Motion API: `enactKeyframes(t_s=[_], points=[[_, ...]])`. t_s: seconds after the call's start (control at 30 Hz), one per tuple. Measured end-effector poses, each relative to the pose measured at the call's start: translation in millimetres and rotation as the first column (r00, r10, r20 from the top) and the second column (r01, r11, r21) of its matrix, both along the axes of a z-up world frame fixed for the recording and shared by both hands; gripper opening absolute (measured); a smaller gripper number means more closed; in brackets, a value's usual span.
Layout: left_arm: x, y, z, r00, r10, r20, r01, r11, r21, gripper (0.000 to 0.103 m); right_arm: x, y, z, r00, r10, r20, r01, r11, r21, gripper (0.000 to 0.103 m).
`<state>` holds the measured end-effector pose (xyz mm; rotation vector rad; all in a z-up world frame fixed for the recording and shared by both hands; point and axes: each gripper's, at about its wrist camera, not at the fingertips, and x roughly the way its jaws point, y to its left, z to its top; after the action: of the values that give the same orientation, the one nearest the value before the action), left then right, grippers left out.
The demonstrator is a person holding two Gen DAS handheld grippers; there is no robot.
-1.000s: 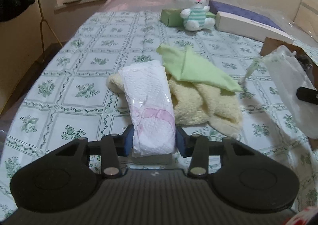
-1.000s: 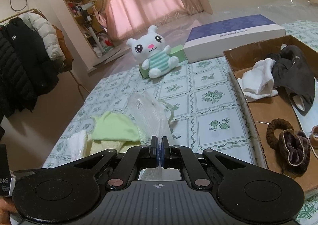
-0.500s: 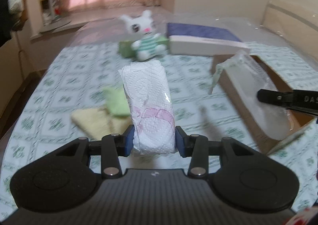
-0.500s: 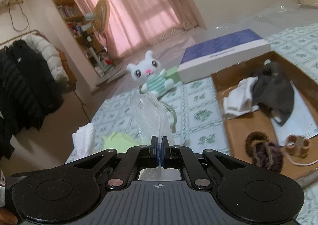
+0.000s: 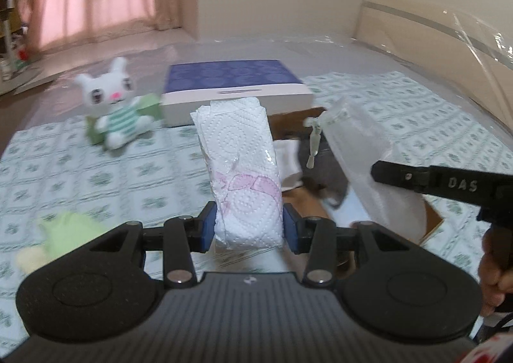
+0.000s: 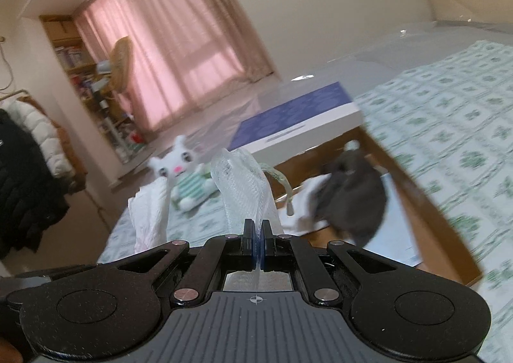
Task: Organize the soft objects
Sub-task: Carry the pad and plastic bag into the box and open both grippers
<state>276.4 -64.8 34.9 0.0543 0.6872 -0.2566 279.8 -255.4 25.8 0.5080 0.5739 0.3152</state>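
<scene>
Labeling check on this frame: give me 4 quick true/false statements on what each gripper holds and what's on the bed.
1. The left gripper is shut on the tissue pack. True.
2. The right gripper has open, empty jaws. False: its jaws are shut on the clear mesh pouch.
3. The plush bunny sits inside the cardboard box. False: it sits on the patterned bedspread, outside the box.
4. A dark garment lies in the cardboard box. True.

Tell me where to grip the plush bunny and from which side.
Take the plush bunny across its striped belly, coming from above and in front. It sits upright against a green box, so its back is blocked; ears and arms are thin and floppy.
</scene>
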Motion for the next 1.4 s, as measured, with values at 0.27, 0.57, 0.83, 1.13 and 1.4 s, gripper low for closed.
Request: enactKeyframes(t_s=[0.27,0.57,0.83,1.13,1.4], points=[[32.5,-58.1,-17.2,0.996,-0.059,-0.066,0.057,0.998,-0.027,0.04,15.6,-44.2,-8.1,0.998,-0.065,-0.018,0.064,0.996,-0.056,0.002],[63.6,-90.9,-37.7,0.989,-0.073,-0.131,0.069,0.997,-0.041,0.042,32.3,-70.2,-23.9,0.993,-0.114,-0.039,0.111,0.99,-0.083,0.002],[82.8,-100.5,-54.4,0.984,-0.05,-0.173,0.046,0.999,-0.03,0.068,44.2,-77.4,-37.4,0.99,-0.13,-0.056,0.123,0.986,-0.111,0.003],[78.0,-93.2,-61.1,0.981,-0.053,-0.189,0.05,0.999,-0.02,0.068,52.2,-74.5,-48.5,0.991,-0.102,-0.082,0.09,0.985,-0.147,0.005],[72.2,-86.8,-58.2,0.982,-0.054,-0.18,0.053,0.999,-0.011,0.068,43.0,-73.1,-53.2,0.991,-0.104,-0.081,0.09,0.983,-0.163,0.065]])
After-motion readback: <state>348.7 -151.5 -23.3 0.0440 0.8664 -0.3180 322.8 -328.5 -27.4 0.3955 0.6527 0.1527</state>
